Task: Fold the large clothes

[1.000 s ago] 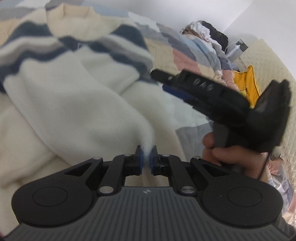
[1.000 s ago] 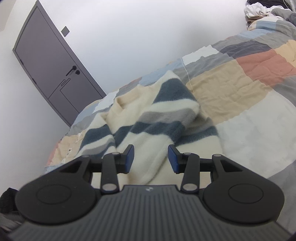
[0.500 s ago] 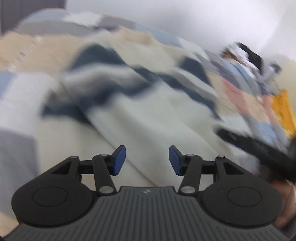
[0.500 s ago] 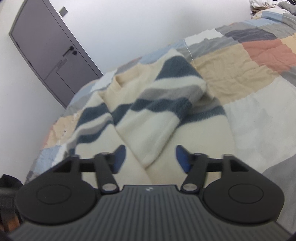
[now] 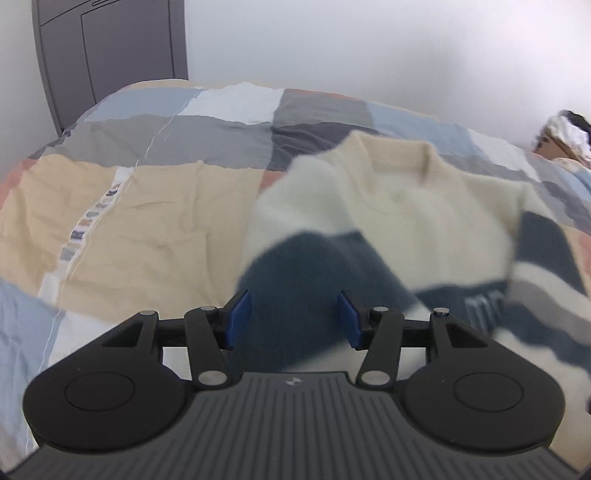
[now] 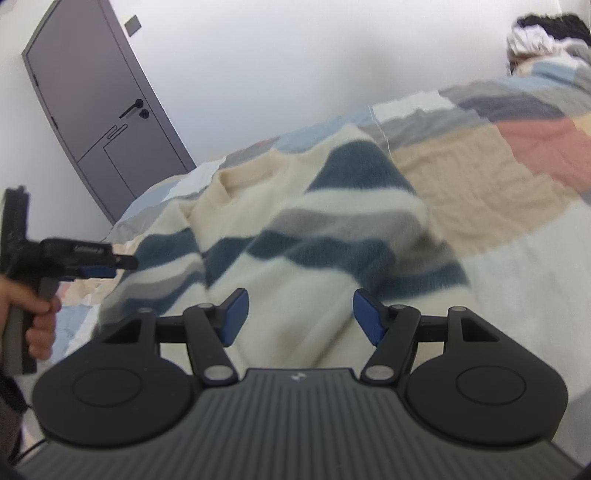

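A cream sweater with dark blue and grey stripes lies spread and partly folded over on the patchwork quilt. My left gripper is open above the sweater's left edge, with a dark blue stripe showing between its blue pads but not pinched. In the right wrist view the sweater fills the middle. My right gripper is open over its cream lower part, holding nothing. At the far left of that view is the left gripper, held by a hand.
The quilt covers the whole bed, with bare patches to the left and right of the sweater. A grey door stands in the white wall behind. A pile of clothes lies at the bed's far end.
My left gripper let go of the cream fabric it pinched, opened and swung left to the sweater's left edge. My right gripper's jaws widened and it shifted a little over the sweater.
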